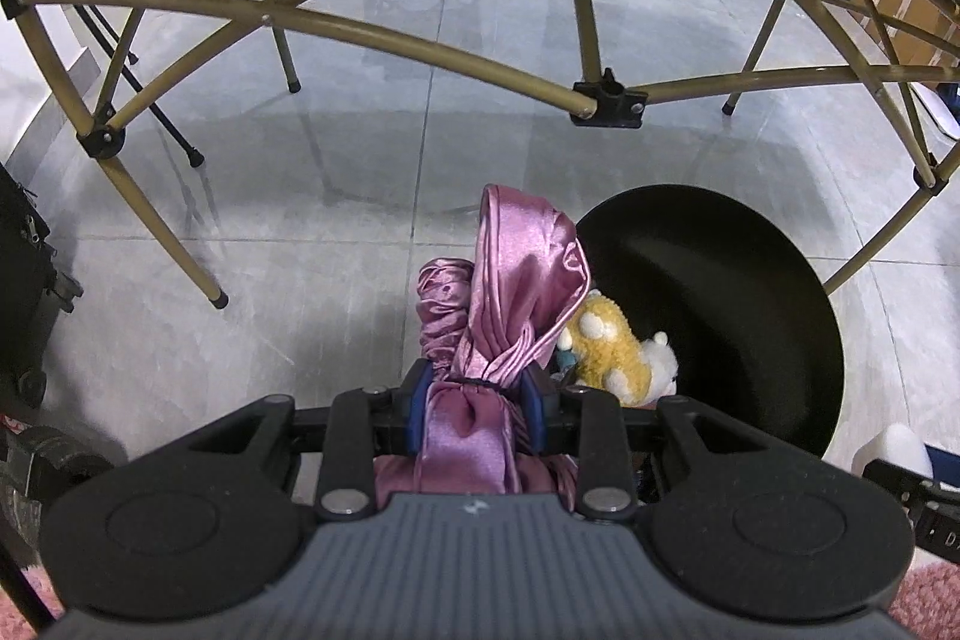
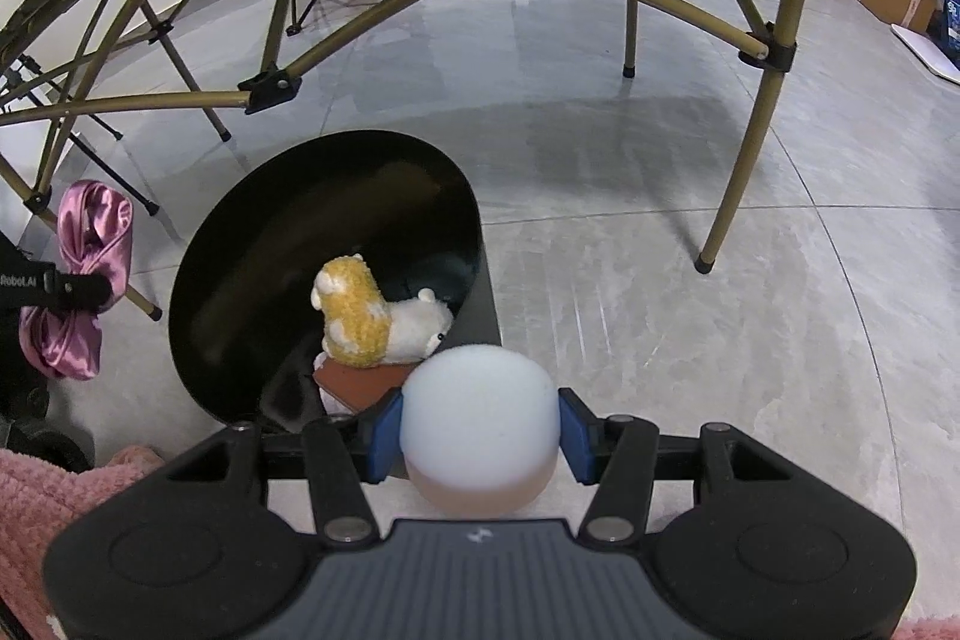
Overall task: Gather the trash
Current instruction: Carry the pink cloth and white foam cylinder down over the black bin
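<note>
Trash for this round was in both my claws: my left gripper was clamped tight on a pink satin cloth, its blue pads pinching the gathered fabric so that a loop stood up ahead of the jaws and more of it bunched behind them. My right gripper was closed on a white foam ball, one pad pressed to each side of it. Both hung above the grey tiled floor beside a black bin, whose open mouth faced up towards me; the cloth was just left of its rim, the ball over its near edge. Inside the bin lay a yellow and white plush toy on top of a brown flat thing I could not identify. Beyond stood the olive metal frame of a folding table, its legs planted on the tiles.
</note>
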